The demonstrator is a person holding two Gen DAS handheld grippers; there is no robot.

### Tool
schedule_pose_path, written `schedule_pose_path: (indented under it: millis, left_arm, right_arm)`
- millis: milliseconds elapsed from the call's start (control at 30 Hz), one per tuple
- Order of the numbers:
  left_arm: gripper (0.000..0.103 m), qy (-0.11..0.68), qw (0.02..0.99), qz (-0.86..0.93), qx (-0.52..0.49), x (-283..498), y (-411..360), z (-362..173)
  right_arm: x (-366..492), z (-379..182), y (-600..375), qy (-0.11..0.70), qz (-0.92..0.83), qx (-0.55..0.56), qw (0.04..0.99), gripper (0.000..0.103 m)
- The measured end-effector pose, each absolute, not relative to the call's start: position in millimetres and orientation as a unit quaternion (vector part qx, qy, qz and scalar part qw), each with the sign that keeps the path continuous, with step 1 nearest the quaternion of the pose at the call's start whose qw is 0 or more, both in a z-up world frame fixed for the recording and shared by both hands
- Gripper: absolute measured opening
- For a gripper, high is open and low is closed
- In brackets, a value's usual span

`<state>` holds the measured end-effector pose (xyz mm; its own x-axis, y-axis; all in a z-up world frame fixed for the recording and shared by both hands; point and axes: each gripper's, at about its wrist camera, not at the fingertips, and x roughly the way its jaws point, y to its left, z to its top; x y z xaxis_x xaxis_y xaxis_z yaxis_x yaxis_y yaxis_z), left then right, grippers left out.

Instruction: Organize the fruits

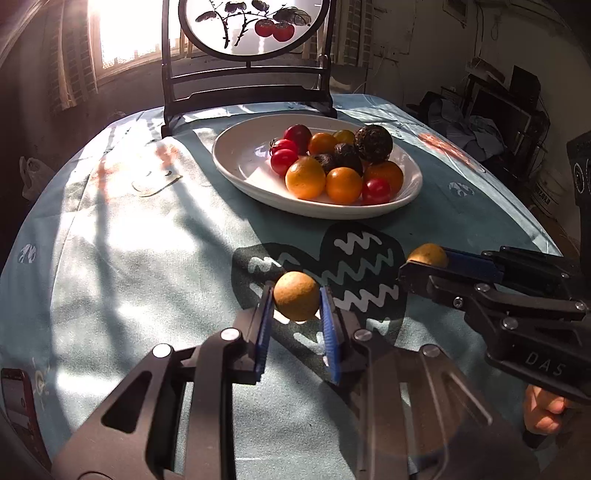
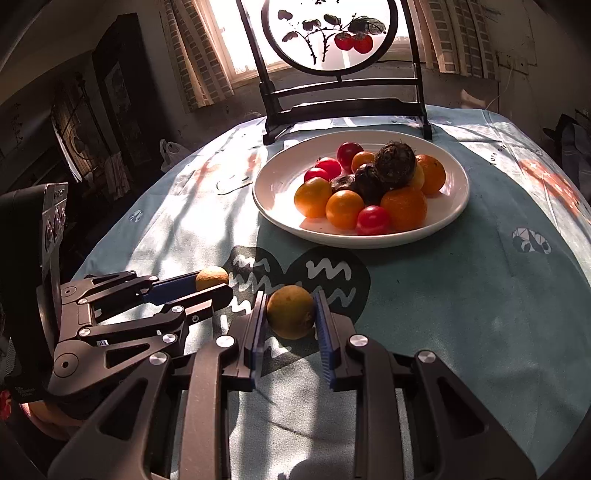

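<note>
Fruits (image 1: pixel 334 162) heap the white plate (image 1: pixel 236 147) before a painted screen (image 1: pixel 251 26).

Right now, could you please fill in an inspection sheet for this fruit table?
Surface: tablecloth, teal, sunlit.
Job's things: white plate of oranges, red tomatoes and dark fruits.
Clutter: decorative screen behind the plate.
Grippers: left gripper shut on a tan fruit; right gripper shut on another tan fruit.
Cables: thin wires on the far wall.
Surroundings: bright window, plastic bag, dim cluttered shelves.
</note>
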<state>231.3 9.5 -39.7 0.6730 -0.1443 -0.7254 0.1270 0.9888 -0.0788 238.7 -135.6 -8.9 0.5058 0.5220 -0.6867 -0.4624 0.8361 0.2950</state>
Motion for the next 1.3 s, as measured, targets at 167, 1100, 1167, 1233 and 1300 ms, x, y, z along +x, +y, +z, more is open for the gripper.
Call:
schedule_pose_path:
  millis: [167,1100,1167,1233,1300]
  left_arm:
    - [0.025,0.377,0.923,-0.073,-0.030,220.8,13.5,-29.3]
    - [0.027,0.401,0.915,-0.017,-0.032,435.5,16.0,13.1]
    - [0.065,0.405,0.914,0.003,-0.029,439.1,18.8,8.3]
    - [0.073,0.385,0.922,0.019,-0.029,436.2,22.3,10.1]
    - [0.077,0.384,0.923,0.025,-0.026,436.0,25.2,10.9]
  right_arm:
    - [235.3,-4.0,-135.8,0.394,0.287,0.041,0.872,0.026]
    - [389.7,47.1,-155.0,0.318,0.223,0.122,0.913,0.026]
    - [397.5,41.3,-152.3,0.322,0.224,0.122,0.912,0.026]
    - [402.8,35.6,-148.4,0.328,0.228,0.117,0.909,0.026]
    - [407.2,29.5,-144.9,0.334,0.229,0.112,0.908,0.026]
